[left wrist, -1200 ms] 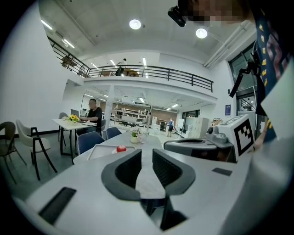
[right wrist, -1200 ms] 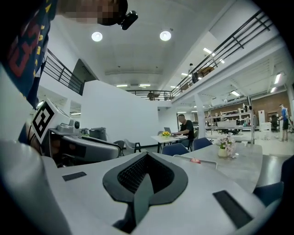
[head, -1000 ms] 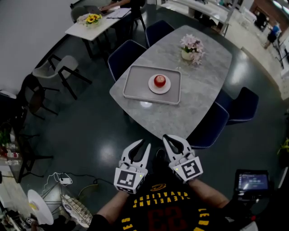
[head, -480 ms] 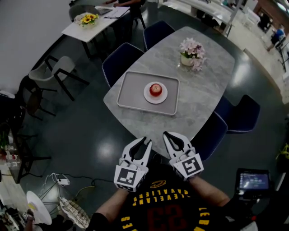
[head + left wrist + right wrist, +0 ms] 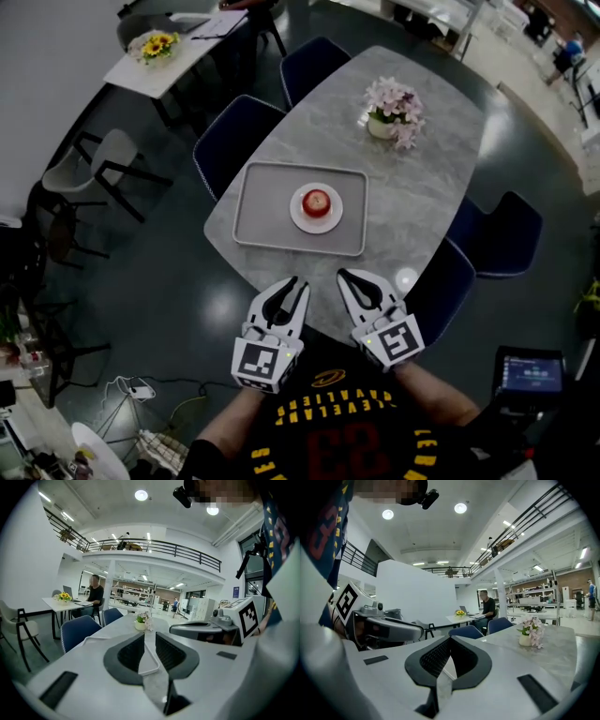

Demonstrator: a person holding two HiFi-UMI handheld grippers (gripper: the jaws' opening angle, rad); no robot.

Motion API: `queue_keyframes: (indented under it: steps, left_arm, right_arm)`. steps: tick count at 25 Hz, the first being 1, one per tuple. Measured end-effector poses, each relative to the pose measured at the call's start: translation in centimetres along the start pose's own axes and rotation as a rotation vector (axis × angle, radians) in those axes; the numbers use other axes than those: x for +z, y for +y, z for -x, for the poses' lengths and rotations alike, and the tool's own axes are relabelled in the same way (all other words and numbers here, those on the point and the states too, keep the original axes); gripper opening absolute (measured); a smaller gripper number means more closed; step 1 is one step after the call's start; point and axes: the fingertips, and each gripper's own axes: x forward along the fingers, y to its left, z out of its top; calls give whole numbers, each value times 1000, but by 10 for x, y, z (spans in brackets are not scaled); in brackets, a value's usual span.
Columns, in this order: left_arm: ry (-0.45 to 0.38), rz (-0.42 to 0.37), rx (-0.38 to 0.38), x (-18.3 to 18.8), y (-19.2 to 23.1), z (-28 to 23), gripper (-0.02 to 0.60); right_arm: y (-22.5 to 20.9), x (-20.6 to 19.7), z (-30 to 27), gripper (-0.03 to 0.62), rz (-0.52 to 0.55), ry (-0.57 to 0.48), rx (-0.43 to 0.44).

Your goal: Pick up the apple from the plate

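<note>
Closest to us, a dark shirt (image 5: 337,427) with yellow lettering fills the bottom of the head view. Both forearms reach forward from it, each hand carrying a gripper.

Left gripper (image 5: 292,284): fingers stand apart, holding nothing. Through the gap in its own view (image 5: 150,635) we see only the tray's near corner.

Right gripper (image 5: 343,275): fingers closed tip to tip, gripping nothing; its own view (image 5: 450,638) shows the tips meeting. The two grippers sit side by side, near each other, both pointing at the tabletop (image 5: 427,178). In the head view their tips show against its near edge.

Tabletop is grey marbled stone with rounded corners. On it lies a pale grey tray (image 5: 262,211), just beyond the grippers. A white plate (image 5: 298,214) sits toward the tray's right half. The apple (image 5: 317,201), red, rests upright in the middle of that plate, well apart from both grippers.

Farther along the tabletop stands a small pot of pink flowers (image 5: 392,105). Dark blue chairs (image 5: 230,141) ring the tabletop. Beyond, at upper left, a second white table (image 5: 173,58) carries yellow flowers (image 5: 154,43). The left gripper view shows a person (image 5: 95,596) seated there.
</note>
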Motion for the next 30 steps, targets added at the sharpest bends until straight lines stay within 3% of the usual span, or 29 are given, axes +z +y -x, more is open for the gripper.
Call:
queue_keyframes:
  steps: [4,12,14,16,18,20,30]
  left_arm:
    - [23,-4,-44,11,24,-22,77]
    - [149,-20,-82,1,79,-75,77]
    - [175,-12,-110,-6,90,-88,77]
    - [212,17,-124,-12,102,-100,79]
    - [265,50,-131,-23,113,-113,149]
    - [323,68,-144,-38,123,-125,150]
    - [549,241,-174,-105,165,-176,150]
  right_arm:
    - [-18,0,-20,6,-42,33,-68]
    - [-62,-20,-60,6,-172,134,-220]
    - [-67,-31,-71,6,-212,162,-220]
    - [-70,-44,-79,6,-255,176,-211]
    - [-79,-56,-85,9,-304,192,-234]
    - [-92,-71,-89,69,-363,215,-271]
    - [-136,-142,-108,69,-548,356,-401]
